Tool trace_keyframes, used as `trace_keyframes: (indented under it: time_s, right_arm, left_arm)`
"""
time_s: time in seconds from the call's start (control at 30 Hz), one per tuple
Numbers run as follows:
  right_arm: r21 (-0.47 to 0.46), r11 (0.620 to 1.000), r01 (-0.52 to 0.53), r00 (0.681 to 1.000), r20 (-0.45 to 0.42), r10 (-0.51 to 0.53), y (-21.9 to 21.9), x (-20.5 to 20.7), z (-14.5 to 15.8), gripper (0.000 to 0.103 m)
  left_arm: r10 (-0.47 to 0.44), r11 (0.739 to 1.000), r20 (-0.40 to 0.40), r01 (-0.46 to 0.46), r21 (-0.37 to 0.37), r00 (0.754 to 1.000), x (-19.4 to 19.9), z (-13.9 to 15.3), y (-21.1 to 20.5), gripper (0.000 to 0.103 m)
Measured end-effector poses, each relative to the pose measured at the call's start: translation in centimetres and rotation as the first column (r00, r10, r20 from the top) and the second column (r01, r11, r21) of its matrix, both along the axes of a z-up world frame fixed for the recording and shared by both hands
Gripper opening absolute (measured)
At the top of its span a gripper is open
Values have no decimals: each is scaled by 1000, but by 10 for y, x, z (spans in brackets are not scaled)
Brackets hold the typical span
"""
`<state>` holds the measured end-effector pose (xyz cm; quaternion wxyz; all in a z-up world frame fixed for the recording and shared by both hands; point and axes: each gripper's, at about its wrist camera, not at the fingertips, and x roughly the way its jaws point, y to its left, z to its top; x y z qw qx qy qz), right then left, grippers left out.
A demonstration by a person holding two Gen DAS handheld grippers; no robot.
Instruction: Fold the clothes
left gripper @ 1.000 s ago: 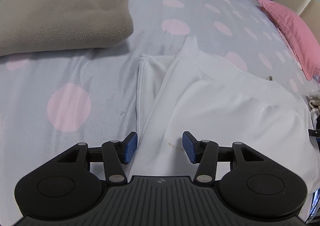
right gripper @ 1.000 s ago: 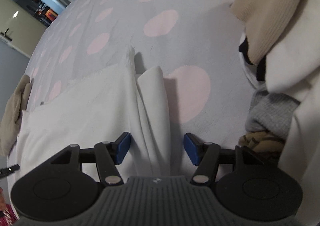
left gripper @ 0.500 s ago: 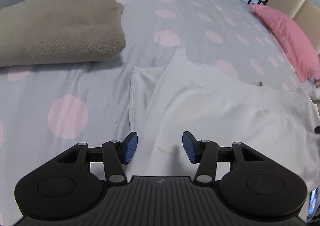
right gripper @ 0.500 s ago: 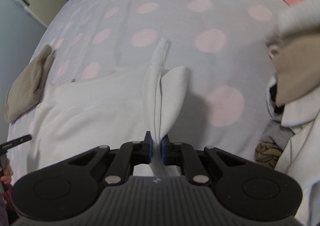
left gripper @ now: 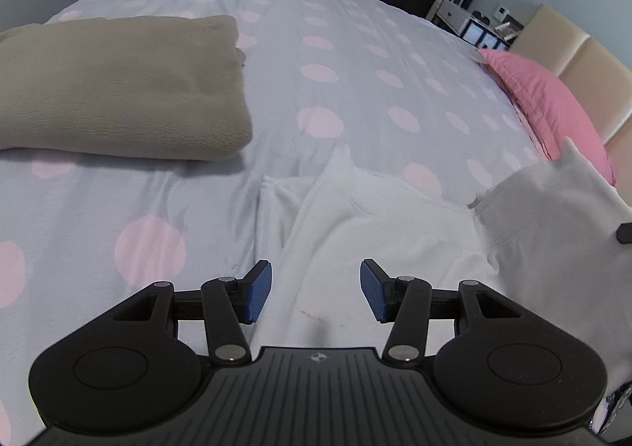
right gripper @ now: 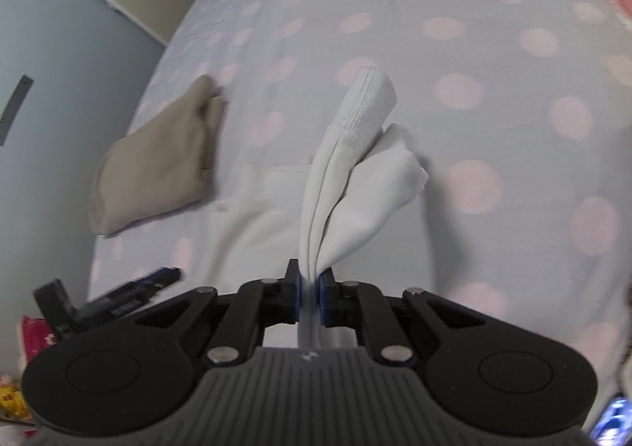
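Observation:
A white sweatshirt (left gripper: pixel 379 232) lies spread on the dotted bedspread. My left gripper (left gripper: pixel 315 294) is open just above its near part, blue pads either side of the cloth, holding nothing. My right gripper (right gripper: pixel 310 296) is shut on the sweatshirt's white sleeve (right gripper: pixel 347 169) and holds it lifted off the bed, ribbed cuff pointing away. In the left wrist view the lifted sleeve (left gripper: pixel 553 217) rises at the right. The left gripper (right gripper: pixel 114 300) shows at the lower left of the right wrist view.
A folded beige garment (left gripper: pixel 118 90) lies on the bed to the left, also in the right wrist view (right gripper: pixel 158 161). A pink pillow (left gripper: pixel 553 106) lies by the beige headboard (left gripper: pixel 584 55) at right. The bedspread (left gripper: pixel 355 51) stretches beyond.
My right gripper closed on the sleeve and lifted it up and over toward the sweatshirt's body. My left gripper stayed open and rose slightly.

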<state>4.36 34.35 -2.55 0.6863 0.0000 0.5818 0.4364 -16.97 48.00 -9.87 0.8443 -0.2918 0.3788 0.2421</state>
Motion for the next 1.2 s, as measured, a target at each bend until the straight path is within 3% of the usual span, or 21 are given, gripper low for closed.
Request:
trace_keyframes:
  time_s: [0.2, 0.4, 0.7, 0.87, 0.97, 1.03, 1.2]
  right_arm:
    - [44, 997, -68, 996, -53, 70, 79, -42, -14, 10]
    - [32, 995, -97, 991, -93, 99, 142, -75, -58, 10]
    - [-18, 990, -143, 980, -141, 139, 196, -103, -123, 10]
    - [-62, 980, -191, 977, -112, 184, 212, -115, -145, 12]
    - [-59, 976, -207, 975, -97, 201, 212, -120, -149, 20]
    - [-32, 975, -219, 971, -107, 215, 206, -121, -145, 31]
    - [32, 970, -243, 969, -42, 244, 181, -120, -111, 33]
  left_arm:
    - [47, 999, 15, -46, -18, 999, -11, 5, 13, 48]
    - [85, 996, 3, -85, -12, 996, -20, 5, 26, 48]
    - [145, 989, -24, -145, -26, 989, -32, -2, 45, 48]
    - [141, 990, -45, -142, -21, 989, -32, -5, 45, 48]
    - [133, 991, -61, -134, -14, 989, -31, -5, 43, 48]
    - [126, 992, -66, -127, -11, 990, -32, -4, 41, 48]
    - [114, 993, -47, -114, -14, 992, -39, 2, 34, 48]
